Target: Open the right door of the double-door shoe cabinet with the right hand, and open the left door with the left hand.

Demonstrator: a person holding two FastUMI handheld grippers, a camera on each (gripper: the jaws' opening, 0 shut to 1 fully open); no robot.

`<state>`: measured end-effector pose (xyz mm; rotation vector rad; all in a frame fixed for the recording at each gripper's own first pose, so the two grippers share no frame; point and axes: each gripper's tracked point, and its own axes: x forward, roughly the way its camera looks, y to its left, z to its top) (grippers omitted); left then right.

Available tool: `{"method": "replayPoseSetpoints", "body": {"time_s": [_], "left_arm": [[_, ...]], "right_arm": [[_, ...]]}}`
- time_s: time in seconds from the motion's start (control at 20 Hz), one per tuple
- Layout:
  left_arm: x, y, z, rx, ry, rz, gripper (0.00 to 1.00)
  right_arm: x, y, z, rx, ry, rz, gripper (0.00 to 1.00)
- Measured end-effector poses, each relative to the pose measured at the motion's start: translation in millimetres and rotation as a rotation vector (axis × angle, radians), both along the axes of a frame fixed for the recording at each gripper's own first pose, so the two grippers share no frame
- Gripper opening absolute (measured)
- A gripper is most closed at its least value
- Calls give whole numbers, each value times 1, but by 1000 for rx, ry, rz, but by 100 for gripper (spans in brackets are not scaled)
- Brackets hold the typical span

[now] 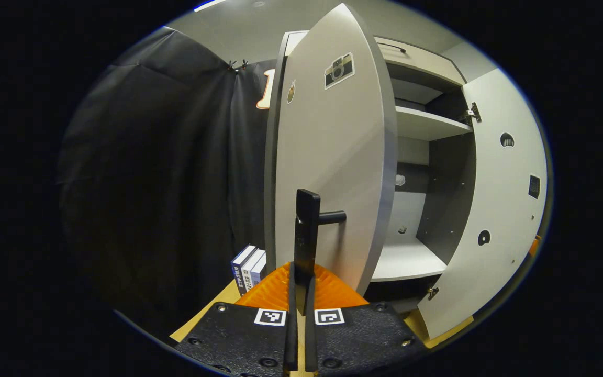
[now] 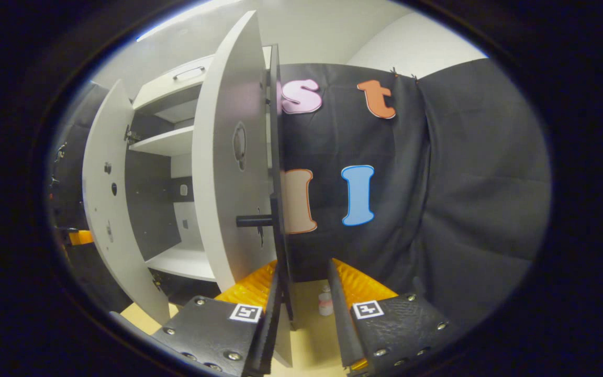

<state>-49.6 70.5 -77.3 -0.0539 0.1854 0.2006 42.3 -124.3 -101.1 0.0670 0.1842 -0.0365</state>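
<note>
left door (image 1: 327,157) half open, left tongs (image 1: 299,293) pinched its bar handle (image 1: 308,225) | right door (image 2: 228,173) swung wide, right tongs (image 2: 304,309) spread around its handle (image 2: 276,230), not pinching | doors looked stiff, light, hinge-guided; handle bar the best hold, panel faces likely slippery | cabinet shelves (image 1: 422,123) bare

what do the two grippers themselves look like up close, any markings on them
Both look alike. The left gripper and the right gripper each have two textured black blocks fastened with round screws, each block carrying a small square black-and-white tag. Ribbed orange plastic sits ahead of the blocks. No cables, hands or sleeves can be made out.
</note>
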Motion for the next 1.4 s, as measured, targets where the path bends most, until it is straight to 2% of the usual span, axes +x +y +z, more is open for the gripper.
{"method": "replayPoseSetpoints", "body": {"time_s": [0.35,0.65,0.7,0.75,0.9,0.95,1.0,1.2,1.4], "left_arm": [[-8,18,1,5,2,37,0],[-14,42,1,9,-14,67,1],[-15,45,1,14,-14,65,1],[-16,49,1,23,-13,61,1],[-19,57,0,38,-18,52,1],[-20,60,0,37,-20,49,1],[-22,63,0,32,-23,46,1],[-25,81,1,-2,-29,56,1],[-25,87,2,-3,-38,32,1]], "right_arm": [[0,0,0,6,-2,1,49],[1,0,0,14,-5,2,49],[0,0,0,13,-5,3,41],[1,0,0,13,-5,3,49],[0,0,0,11,-3,1,49],[0,0,0,9,-2,0,41],[0,0,0,8,-2,-1,49],[0,1,0,0,0,-4,49],[0,0,0,0,1,-5,49]]}}
